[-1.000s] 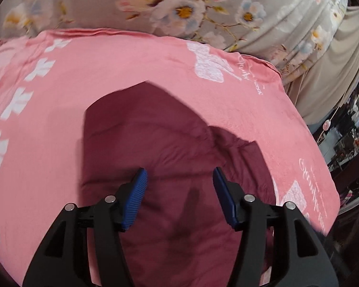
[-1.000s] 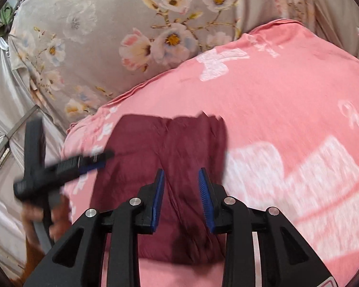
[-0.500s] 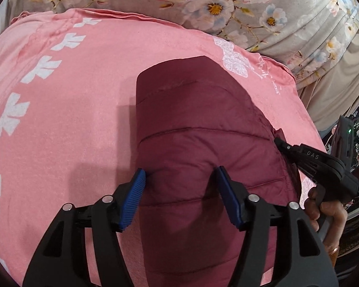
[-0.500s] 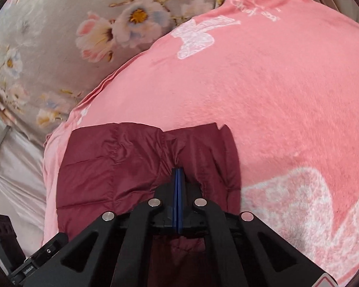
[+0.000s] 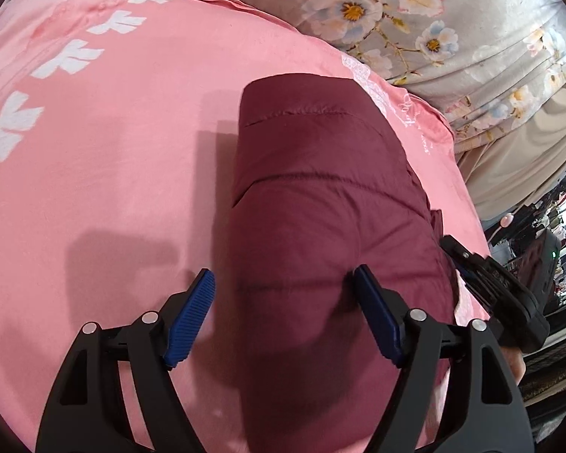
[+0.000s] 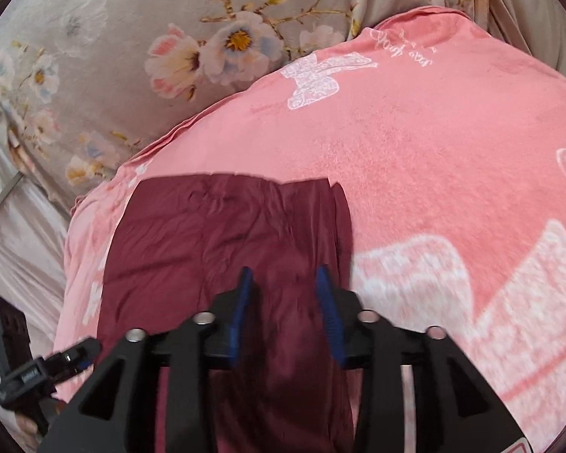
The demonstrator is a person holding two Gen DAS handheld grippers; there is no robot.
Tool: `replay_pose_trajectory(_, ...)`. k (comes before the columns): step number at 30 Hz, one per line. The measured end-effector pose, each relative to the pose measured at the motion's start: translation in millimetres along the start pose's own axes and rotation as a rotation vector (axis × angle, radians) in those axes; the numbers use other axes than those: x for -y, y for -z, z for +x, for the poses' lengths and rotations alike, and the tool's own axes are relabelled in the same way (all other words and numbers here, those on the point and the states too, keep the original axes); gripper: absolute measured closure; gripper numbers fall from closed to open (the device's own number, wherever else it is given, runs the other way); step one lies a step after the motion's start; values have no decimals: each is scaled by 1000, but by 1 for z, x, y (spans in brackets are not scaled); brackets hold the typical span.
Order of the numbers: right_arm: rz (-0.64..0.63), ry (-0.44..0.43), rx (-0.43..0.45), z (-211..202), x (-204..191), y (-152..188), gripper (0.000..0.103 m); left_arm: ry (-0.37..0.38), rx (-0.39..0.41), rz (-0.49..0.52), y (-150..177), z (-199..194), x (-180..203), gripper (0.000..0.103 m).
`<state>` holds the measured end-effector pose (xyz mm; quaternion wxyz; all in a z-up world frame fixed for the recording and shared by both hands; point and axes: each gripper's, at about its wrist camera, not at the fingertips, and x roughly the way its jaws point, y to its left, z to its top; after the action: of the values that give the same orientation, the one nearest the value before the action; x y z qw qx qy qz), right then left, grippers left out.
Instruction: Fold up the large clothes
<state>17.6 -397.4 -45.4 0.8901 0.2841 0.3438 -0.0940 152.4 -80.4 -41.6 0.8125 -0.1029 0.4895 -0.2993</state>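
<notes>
A maroon quilted jacket lies folded into a long bundle on a pink blanket. It also shows in the right wrist view. My left gripper is open and empty, its blue pads straddling the bundle's near part just above it. My right gripper is open and empty, hovering over the jacket's near right part. The right gripper also shows at the jacket's right edge in the left wrist view. The left gripper shows at the lower left of the right wrist view.
The pink blanket has white bow prints and covers a bed. A grey floral sheet lies beyond it, also in the right wrist view. Beige fabric and dark clutter sit off the bed's right side.
My right gripper was shut on the jacket half a second ago and has opened and lifted back. My left gripper stays open and has shifted little.
</notes>
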Motion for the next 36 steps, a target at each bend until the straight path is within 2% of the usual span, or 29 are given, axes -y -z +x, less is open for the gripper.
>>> replay_pose_trajectory(1, -11, 11, -7, -7, -1, 8, 50, 18, 2, 8, 5, -9, -1, 30)
replay_pose_trajectory(4, -12, 17, -45, -14, 2, 29, 42, 56, -10, 1, 22, -22, -6, 29)
replay_pose_trajectory(7, 45, -16, -85, -8, 11, 43, 37, 142, -56, -66, 33, -14, -18, 25)
replay_pose_trajectory(9, 99, -45, -105, -3, 17, 48, 36, 166, -69, -114, 33, -3, -24, 25)
replay_pose_trajectory(12, 162, -97, -130, 3, 24, 53, 34, 252, -75, -179, 28, 12, -30, 24)
replay_pose_trajectory(17, 189, -149, -133, 13, 27, 55, 30, 344, -117, -207, 29, 37, -29, 18)
replay_pose_trajectory(21, 195, -181, -133, 18, 27, 51, 30, 322, -112, -160, 28, 41, -17, 19)
replay_pose_trajectory(23, 187, -187, -135, 21, 26, 50, 34, 303, -108, -133, 27, 39, -13, 22)
replay_pose_trajectory(25, 191, -210, -145, 23, 25, 48, 51, 282, -99, -100, 26, 35, -7, 32)
replay_pose_trajectory(27, 218, -252, -154, 25, 26, 48, 62, 264, -88, -74, 23, 31, -2, 40)
replay_pose_trajectory(29, 197, -249, -132, 21, 20, 47, 76, 244, -70, -30, 20, 23, 7, 50)
replay_pose_trajectory(31, 159, -228, -102, 12, 9, 44, 80, 220, -43, 29, 17, 13, 21, 60)
replay_pose_trajectory(36, 67, -170, 4, -23, -15, 33, 84, 159, 35, 189, 11, -11, 63, 68)
